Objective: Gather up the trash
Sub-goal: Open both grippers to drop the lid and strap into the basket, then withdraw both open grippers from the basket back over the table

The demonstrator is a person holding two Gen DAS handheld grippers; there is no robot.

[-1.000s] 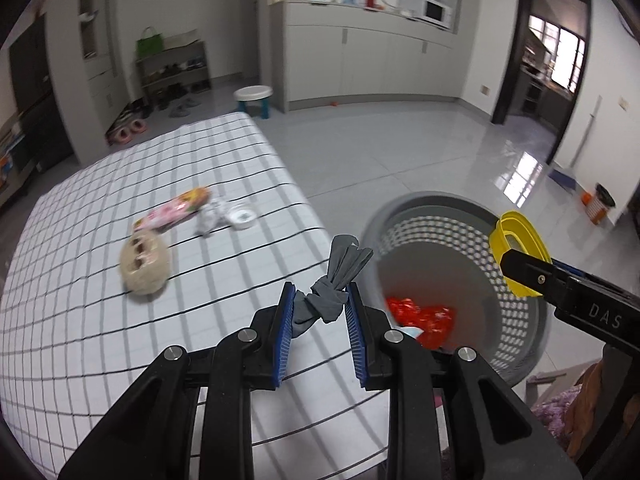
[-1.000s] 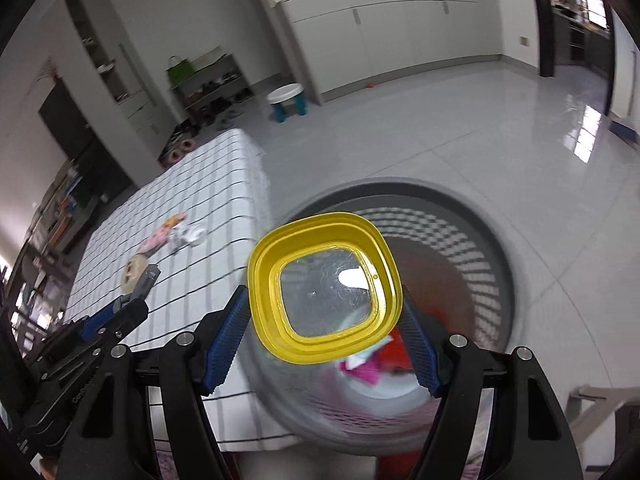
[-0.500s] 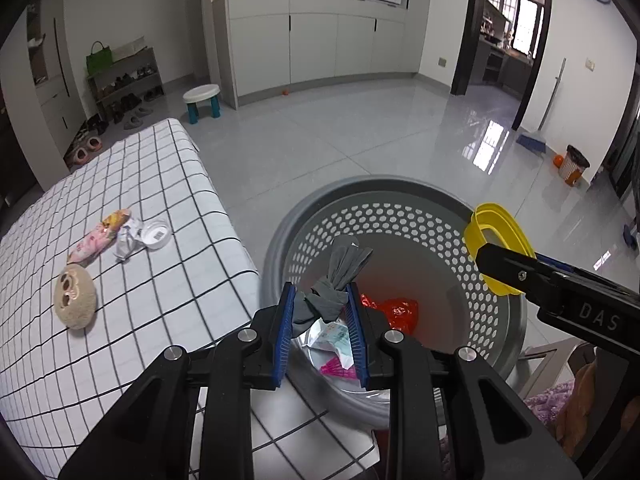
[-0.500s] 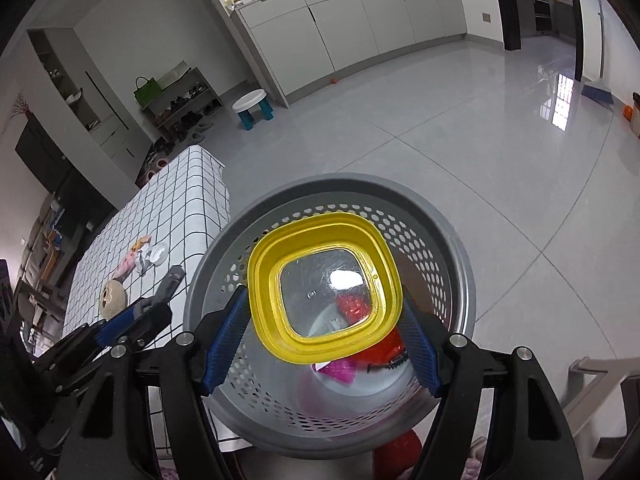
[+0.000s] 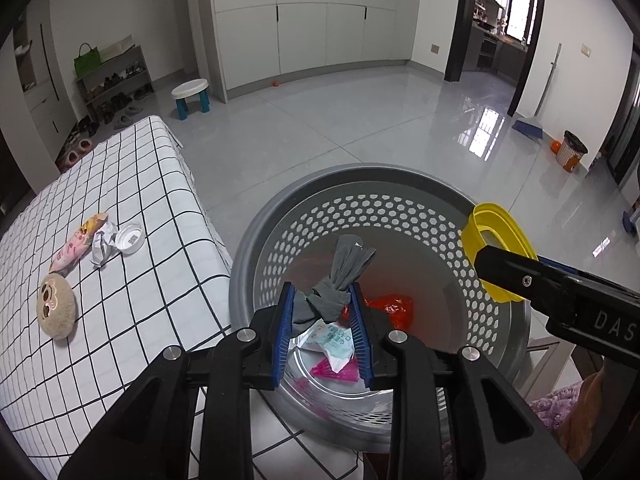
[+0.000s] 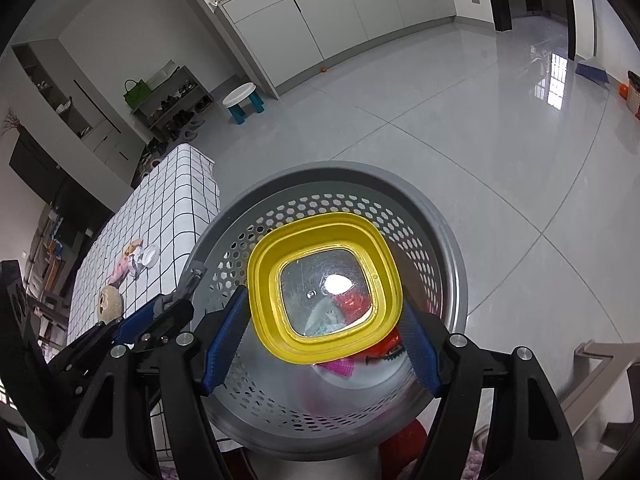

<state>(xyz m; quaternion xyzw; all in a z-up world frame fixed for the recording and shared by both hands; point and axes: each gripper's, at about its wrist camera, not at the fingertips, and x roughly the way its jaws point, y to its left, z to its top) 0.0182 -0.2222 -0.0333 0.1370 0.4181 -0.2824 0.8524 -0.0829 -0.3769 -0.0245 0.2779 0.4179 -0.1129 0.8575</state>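
Moved off the table, knotted grey cloth (image 5: 336, 280) between left hand-held gripper (image 5: 323, 330) pads.

Glossy tiled floor (image 5: 360, 136), perforated plastic basket (image 5: 400, 216), prob. cloth knot (image 5: 340, 280)

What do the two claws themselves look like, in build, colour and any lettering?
Both are matte black plastic with silver screw heads. The left claw and right claw carry ribbed blue pads. White letters "DAS" show on the right one's side. No cables or sleeves are visible.
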